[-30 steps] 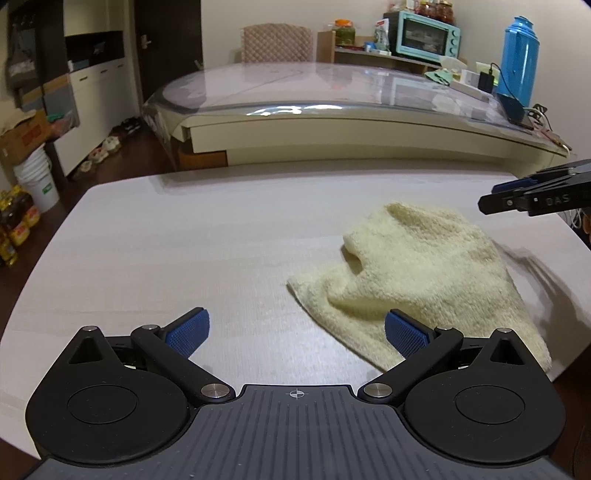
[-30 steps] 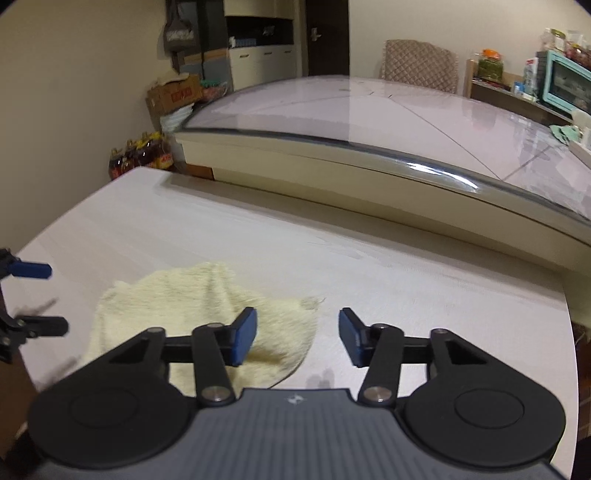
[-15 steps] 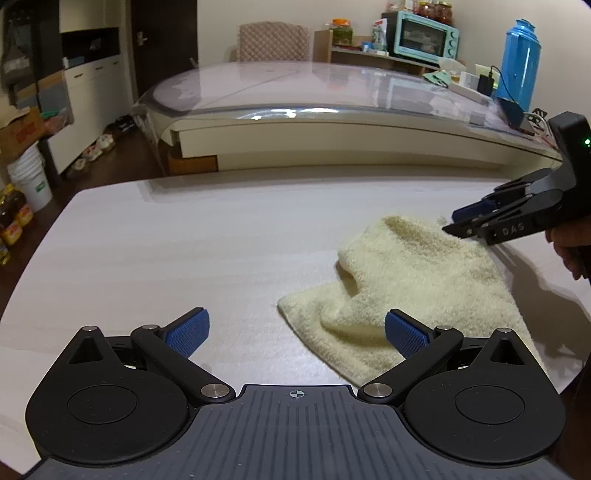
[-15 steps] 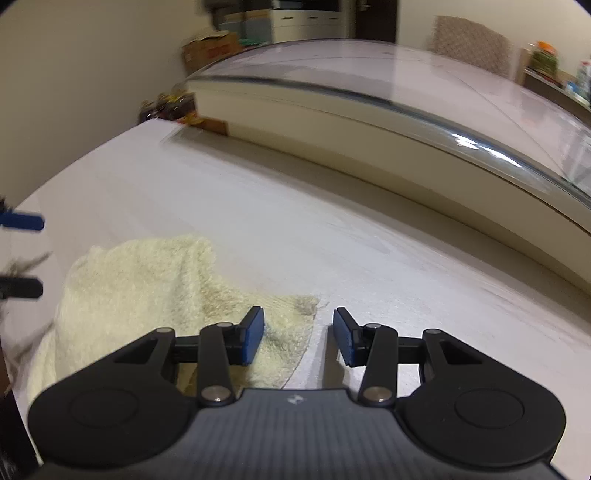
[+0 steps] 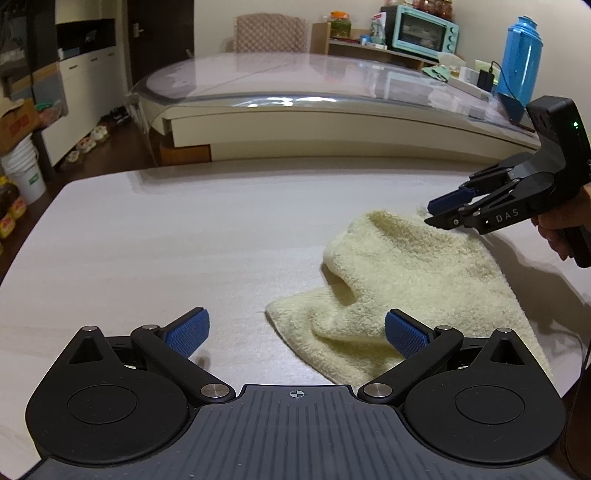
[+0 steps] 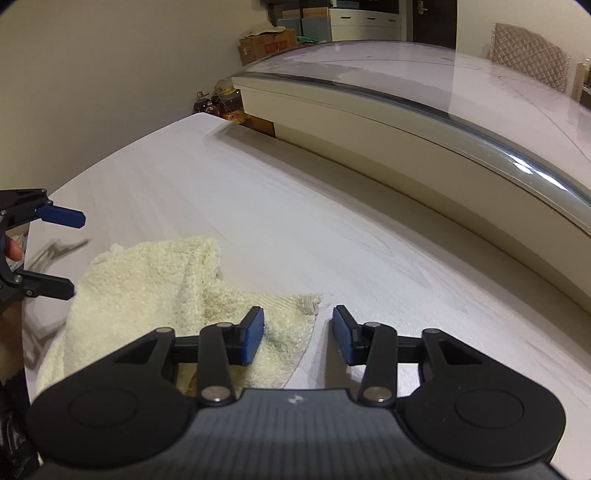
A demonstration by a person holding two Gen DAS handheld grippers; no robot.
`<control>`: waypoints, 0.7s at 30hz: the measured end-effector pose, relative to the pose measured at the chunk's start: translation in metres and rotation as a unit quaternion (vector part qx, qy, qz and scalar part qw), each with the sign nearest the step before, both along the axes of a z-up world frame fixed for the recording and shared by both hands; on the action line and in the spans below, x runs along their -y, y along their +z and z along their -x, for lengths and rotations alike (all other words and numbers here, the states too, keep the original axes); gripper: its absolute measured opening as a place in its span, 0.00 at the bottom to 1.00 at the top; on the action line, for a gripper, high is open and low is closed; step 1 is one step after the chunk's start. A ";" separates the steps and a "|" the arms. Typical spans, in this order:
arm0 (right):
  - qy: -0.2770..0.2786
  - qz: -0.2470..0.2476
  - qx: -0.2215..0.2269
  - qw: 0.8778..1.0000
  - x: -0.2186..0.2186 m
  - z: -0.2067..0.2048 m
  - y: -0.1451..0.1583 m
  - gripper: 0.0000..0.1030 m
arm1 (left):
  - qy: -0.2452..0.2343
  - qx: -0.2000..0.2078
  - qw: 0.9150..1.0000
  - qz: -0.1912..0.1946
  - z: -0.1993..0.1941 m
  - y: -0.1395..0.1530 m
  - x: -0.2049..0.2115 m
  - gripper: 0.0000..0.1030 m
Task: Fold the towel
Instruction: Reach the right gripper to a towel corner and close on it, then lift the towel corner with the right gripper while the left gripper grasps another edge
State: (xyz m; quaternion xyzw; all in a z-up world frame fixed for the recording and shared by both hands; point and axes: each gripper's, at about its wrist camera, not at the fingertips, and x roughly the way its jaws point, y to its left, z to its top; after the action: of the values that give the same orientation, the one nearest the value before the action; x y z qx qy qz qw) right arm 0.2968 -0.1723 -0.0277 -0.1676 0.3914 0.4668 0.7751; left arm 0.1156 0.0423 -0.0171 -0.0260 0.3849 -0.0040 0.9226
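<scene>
1. 1 towel (image 5: pixel 413 284), cream and fluffy, is seen lying crumpled on the pale table (image 5: pixel 184 236), toward its near right part in the left wrist view.
2. The towel is partly doubled over: 1 raised fold is seen on its left side, and 1 flat corner with a frayed edge (image 6: pixel 310 302) is spread on the table.
3. 2 grippers are seen, 1 in each hand.
4. The left gripper (image 5: pixel 295 332) is held wide open above the near edge of the towel; 1 of its 2 blue pads (image 5: pixel 404 338) is over the cloth and the other is over bare table. Nothing is held in it.
5. The right gripper (image 6: pixel 297 334) is partly open, with a clear gap between its 2 pads; the frayed corner lies between and just ahead of them. Whether cloth is touched cannot be told, and nothing is clamped.
6. In the left wrist view the right gripper is seen from the side at the towel's far right edge, tilted down, with the person's fingers (image 5: pixel 554 236) on its handle.
7. Behind the table, 1 larger glass-topped table (image 5: pixel 314 88) is seen, with 1 blue flask (image 5: pixel 519 59) and 1 teal oven (image 5: pixel 424 29) beyond it.
</scene>
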 end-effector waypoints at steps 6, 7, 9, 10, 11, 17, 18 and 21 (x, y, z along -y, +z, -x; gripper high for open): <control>-0.007 -0.008 0.007 1.000 0.003 0.013 0.005 0.06 | 0.003 0.001 1.000 0.002 0.000 0.000 -0.001 1.00; -0.012 -0.012 0.013 1.000 0.006 0.018 0.008 0.06 | 0.001 0.001 1.000 0.002 0.000 0.000 0.000 1.00; -0.023 -0.021 0.028 0.999 0.009 0.025 0.014 0.06 | 0.000 0.001 1.000 0.001 0.000 0.000 0.000 1.00; -0.028 -0.026 0.037 0.999 0.011 0.028 0.017 0.06 | -0.002 0.001 1.000 0.001 0.000 0.000 0.000 1.00; -0.034 -0.030 0.050 0.998 0.012 0.031 0.021 0.06 | -0.004 0.001 1.000 0.001 0.000 0.000 0.001 1.00; -0.061 -0.054 0.124 0.989 0.023 0.047 0.054 0.05 | -0.034 0.011 0.999 -0.001 -0.003 0.004 0.004 1.00; -0.062 -0.059 0.132 0.988 0.024 0.048 0.060 0.05 | -0.046 0.014 0.999 -0.003 -0.004 0.005 0.004 1.00; -0.065 -0.081 0.163 0.981 0.027 0.056 0.083 0.05 | -0.078 0.024 0.997 -0.007 -0.007 0.010 0.001 1.00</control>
State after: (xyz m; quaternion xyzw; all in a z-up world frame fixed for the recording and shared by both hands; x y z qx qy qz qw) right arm 0.2410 -0.1998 0.0553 -0.1526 0.2306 0.4118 0.8683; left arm 0.1228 0.0416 -0.0069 0.0112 0.3636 -0.0741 0.9285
